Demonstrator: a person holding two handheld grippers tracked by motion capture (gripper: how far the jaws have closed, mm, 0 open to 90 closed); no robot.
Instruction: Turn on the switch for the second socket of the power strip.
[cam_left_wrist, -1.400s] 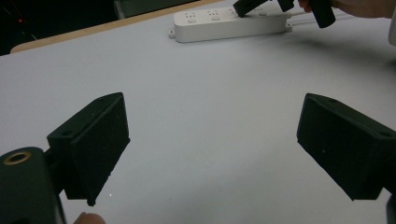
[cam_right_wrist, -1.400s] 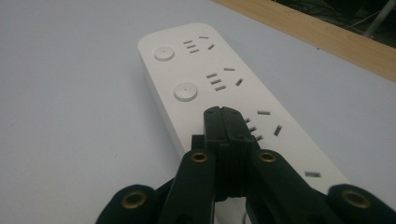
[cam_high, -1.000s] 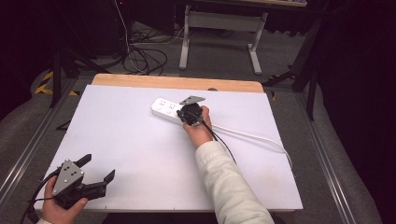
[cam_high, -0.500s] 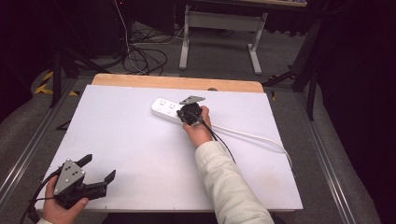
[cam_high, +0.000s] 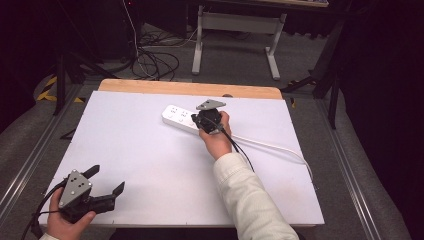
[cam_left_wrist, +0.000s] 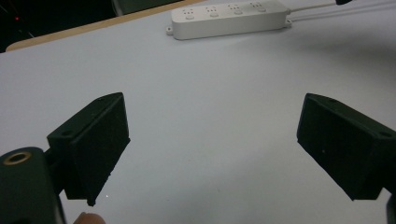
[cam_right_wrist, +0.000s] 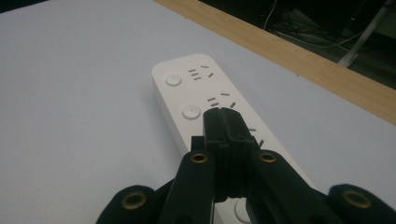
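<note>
**Closed jaws over the power strip, left gripper waiting open**

The white power strip (cam_high: 186, 119) is lying flat on the white tabletop (cam_high: 130, 150), toward the far middle, not far from the wooden edge (cam_high: 190, 89). Its white cable (cam_high: 272, 145) is running away over the tabletop to the person's right.

The strip is looking like a stiff plastic body, rather light, with smooth and probably slippery sides. I am judging that it is not bending when pressed, but it may be sliding on the smooth surface if pushed from one end. For lifting, the best hold is across the narrow width, near the middle of its length. The cable is soft and may be dragging behind.

The right gripper (cam_right_wrist: 227, 116) is hovering over the strip, just beside the second round button (cam_right_wrist: 191, 111). Its jaws are pressed fully together and are holding nothing; whether the tip is touching the strip, I cannot tell. This pose is suggesting a pressing of a switch rather than a grasp.

The left gripper (cam_high: 105, 184) is resting near the front left corner, well apart from the strip. Its jaws are standing wide open and empty, and the fingers (cam_left_wrist: 85, 218) of the hand are showing below.
</note>
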